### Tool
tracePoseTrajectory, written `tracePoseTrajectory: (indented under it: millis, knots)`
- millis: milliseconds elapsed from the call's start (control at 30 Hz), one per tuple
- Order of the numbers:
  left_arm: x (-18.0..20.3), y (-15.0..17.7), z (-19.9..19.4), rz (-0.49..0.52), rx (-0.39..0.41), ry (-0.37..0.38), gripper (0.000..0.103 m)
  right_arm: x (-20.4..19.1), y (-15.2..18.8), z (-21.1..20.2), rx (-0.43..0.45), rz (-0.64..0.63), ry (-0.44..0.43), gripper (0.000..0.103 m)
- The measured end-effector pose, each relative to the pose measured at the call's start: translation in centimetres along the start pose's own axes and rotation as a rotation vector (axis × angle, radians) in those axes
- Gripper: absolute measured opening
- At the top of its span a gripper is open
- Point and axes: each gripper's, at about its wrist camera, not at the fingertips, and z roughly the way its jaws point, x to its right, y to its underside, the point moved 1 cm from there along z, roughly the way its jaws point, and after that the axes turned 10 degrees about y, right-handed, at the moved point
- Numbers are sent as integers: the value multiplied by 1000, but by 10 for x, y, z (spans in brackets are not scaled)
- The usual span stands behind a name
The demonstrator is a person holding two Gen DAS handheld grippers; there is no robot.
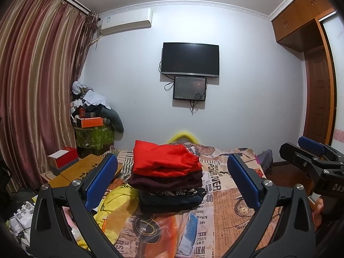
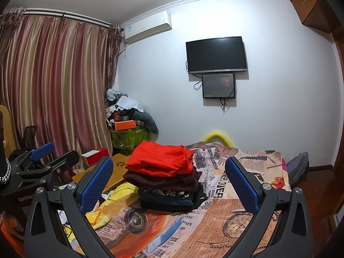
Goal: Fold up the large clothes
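While both grippers hang spread and empty, the folded clothes stack (image 1: 167, 178) sits at twelve o'clock ahead of the left gripper (image 1: 172, 182); likewise ahead of the right gripper (image 2: 169, 180).

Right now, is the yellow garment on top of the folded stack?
No, the red garment tops the stack; the yellow garment lies crumpled on the bed beside it.

Bed (image 1: 234, 195) with newspaper-and-vintage-car print cover, carrying folded and loose clothes.

Stack of folded clothes (image 1: 169, 185) sits mid-bed: red garment (image 1: 163, 159) on top, maroon one (image 1: 167, 180) under it, then a black-and-white patterned piece and dark layers at the base, resting straight on the cover. Crumpled yellow garment (image 1: 114, 204) lies on the bed's left edge, just beside the stack. Yellow curved foam headboard guard (image 2: 217, 137) shows at the far end against the wall.
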Motion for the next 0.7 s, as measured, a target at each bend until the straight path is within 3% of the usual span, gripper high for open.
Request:
tracePoseTrajectory:
  millis: [700]
  knots:
    - [-3,2,5,11,-13,16,103,-3,4,4,-12,15,-2,103]
